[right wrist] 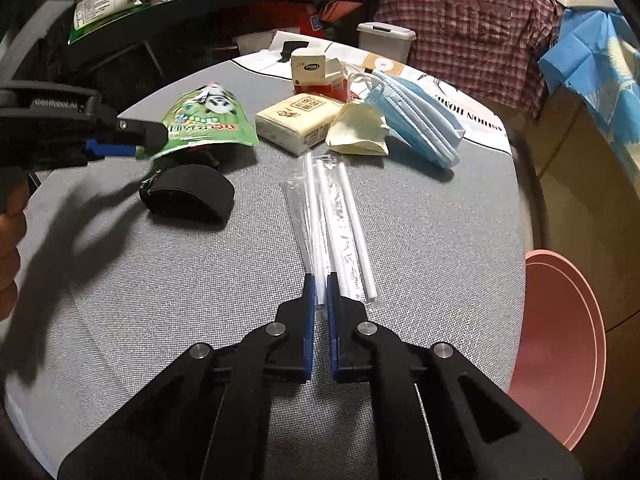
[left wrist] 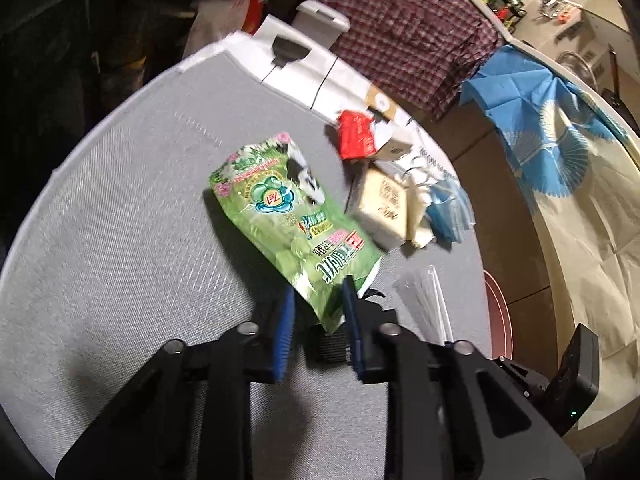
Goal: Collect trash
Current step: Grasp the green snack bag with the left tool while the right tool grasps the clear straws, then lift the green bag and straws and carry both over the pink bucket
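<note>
My left gripper (left wrist: 319,294) is shut on the lower edge of a green snack pouch (left wrist: 286,216) and holds it above the grey table (left wrist: 120,220). It shows in the right wrist view too, the left gripper (right wrist: 132,140) gripping the pouch (right wrist: 208,120). My right gripper (right wrist: 320,284) is shut on the near end of a clear packet of white straws (right wrist: 334,224) lying on the table (right wrist: 420,248). The straws also show in the left wrist view (left wrist: 424,304).
A black strap (right wrist: 188,194) lies below the pouch. A tissue pack (right wrist: 300,118), crumpled cream paper (right wrist: 358,130), blue face masks (right wrist: 416,116) and a red-and-white carton (right wrist: 316,72) lie at the far side. A pink bin (right wrist: 560,344) stands right of the table.
</note>
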The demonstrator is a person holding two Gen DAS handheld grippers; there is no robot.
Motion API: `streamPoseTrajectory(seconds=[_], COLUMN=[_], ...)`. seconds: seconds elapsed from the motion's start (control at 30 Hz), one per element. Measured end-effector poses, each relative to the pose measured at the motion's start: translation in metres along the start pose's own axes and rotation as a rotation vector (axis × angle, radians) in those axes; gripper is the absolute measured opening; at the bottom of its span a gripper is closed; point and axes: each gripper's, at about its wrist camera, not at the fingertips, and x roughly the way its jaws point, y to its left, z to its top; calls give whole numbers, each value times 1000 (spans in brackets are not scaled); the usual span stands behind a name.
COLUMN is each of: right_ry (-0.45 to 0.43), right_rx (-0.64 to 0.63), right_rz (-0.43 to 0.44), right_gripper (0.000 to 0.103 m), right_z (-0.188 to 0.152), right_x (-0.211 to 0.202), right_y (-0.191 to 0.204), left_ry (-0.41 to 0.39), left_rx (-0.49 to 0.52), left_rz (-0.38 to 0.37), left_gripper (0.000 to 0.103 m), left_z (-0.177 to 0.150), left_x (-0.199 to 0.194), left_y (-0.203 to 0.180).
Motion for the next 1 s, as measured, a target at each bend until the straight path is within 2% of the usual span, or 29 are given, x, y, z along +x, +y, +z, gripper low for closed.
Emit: streamPoseTrajectory(seconds=[0.1, 0.23, 0.47, 1.0], right_ry=[-12, -36, -75, -178], right_rx=[30, 94, 177, 303], right_rz=[31, 66, 73, 29], right_gripper=[5, 5, 5, 5], right_z=[0, 2, 4, -3], right_x=[-5, -14, -28, -77], right_y=[-1, -7, -18, -36], left_ry=[-30, -72, -134, -221], left_rx=[47, 121, 222, 304], left_rz=[-1, -1, 29, 18], left_gripper=[8, 2, 2, 2], left_z=[1, -1, -5, -18], left_x=[-10, -23, -46, -95], left_y=[-10, -23, -41, -63])
